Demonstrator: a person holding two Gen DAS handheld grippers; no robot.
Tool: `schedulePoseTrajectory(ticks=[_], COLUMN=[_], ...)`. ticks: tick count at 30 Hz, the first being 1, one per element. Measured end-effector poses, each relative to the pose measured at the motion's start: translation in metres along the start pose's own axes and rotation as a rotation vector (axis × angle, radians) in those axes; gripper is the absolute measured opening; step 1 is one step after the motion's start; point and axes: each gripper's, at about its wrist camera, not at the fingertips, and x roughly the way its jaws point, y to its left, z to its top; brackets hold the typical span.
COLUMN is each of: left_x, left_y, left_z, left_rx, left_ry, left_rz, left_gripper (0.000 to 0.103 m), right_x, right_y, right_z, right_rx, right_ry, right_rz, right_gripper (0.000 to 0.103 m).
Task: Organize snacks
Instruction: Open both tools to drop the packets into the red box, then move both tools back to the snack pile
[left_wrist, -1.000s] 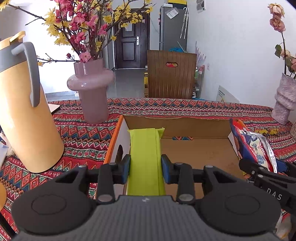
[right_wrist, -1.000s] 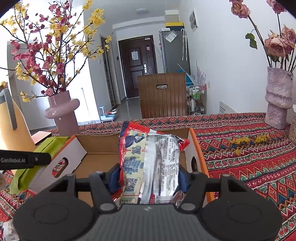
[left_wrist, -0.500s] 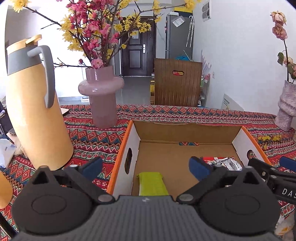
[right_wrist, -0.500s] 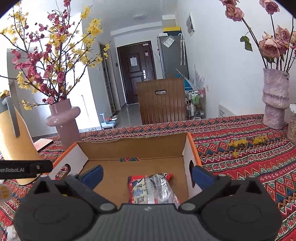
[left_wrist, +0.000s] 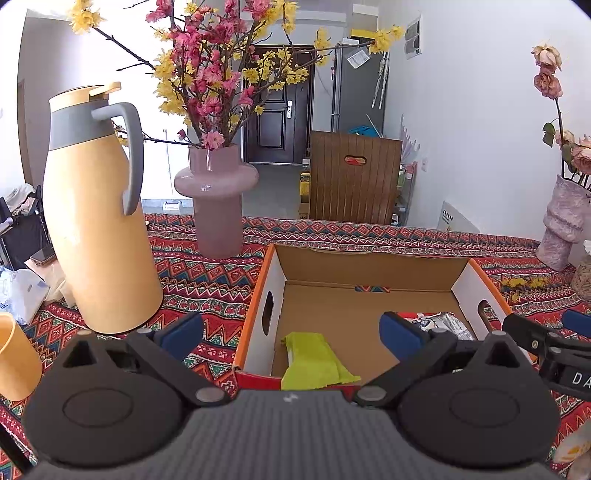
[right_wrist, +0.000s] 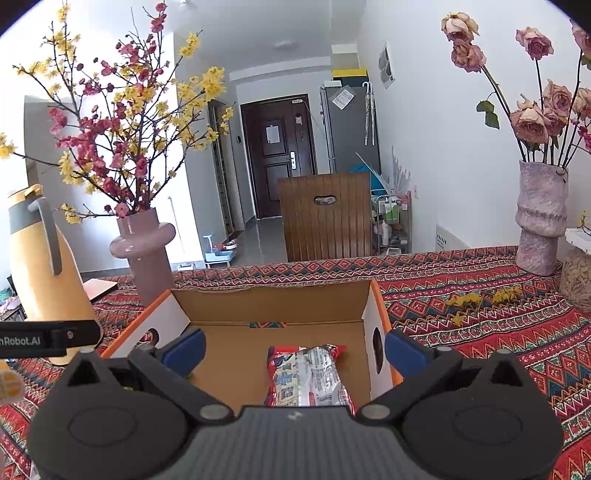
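Note:
An open cardboard box (left_wrist: 369, 254) with orange edges sits on the patterned tablecloth. A lime-green snack packet (left_wrist: 314, 360) lies flat on the box floor at its near left. A red, blue and silver snack bag (right_wrist: 306, 373) lies at the near right of the box (right_wrist: 273, 293); its end also shows in the left wrist view as the snack bag (left_wrist: 439, 319). My left gripper (left_wrist: 290, 330) is wide open above the green packet, touching nothing. My right gripper (right_wrist: 293, 347) is wide open above the silver bag, holding nothing.
A tall tan thermos jug (left_wrist: 96, 221) and a pink vase with blossom branches (left_wrist: 216, 199) stand left of the box. A mottled vase of dried roses (right_wrist: 539, 218) stands at the far right. An orange cup (left_wrist: 14, 358) is at the near left. A wooden chair (left_wrist: 354, 177) stands behind the table.
Both grippers let go: the green packet and the silver bag dropped from upright between the pads to flat on the box floor. Both grippers opened wide and drew back and slightly up.

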Motion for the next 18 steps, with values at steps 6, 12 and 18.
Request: schedulePoseTrajectory(ticks=[6, 12, 18], left_x=[-0.022, -0.042, -0.06], left_y=[0.01, 0.024, 0.036], left_z=[-0.009, -0.024, -0.039], left_rx=[-0.002, 0.002, 0.008], left_ry=[-0.018, -0.027, -0.036], left_rz=[-0.015, -0.03, -0.043], left_gripper=[0.103, 0.103, 0.103], right_x=[-0.025, -0.049, -0.07], right_y=[0.008, 0.015, 0.02], right_z=[-0.008, -0.02, -0.034], right_rx=[-0.014, -0.032, -0.033], right_ry=[-0.007, -0.012, -0.016], right_rz=[0.005, 0.007, 0.016], right_gripper=[0.103, 0.103, 0.103])
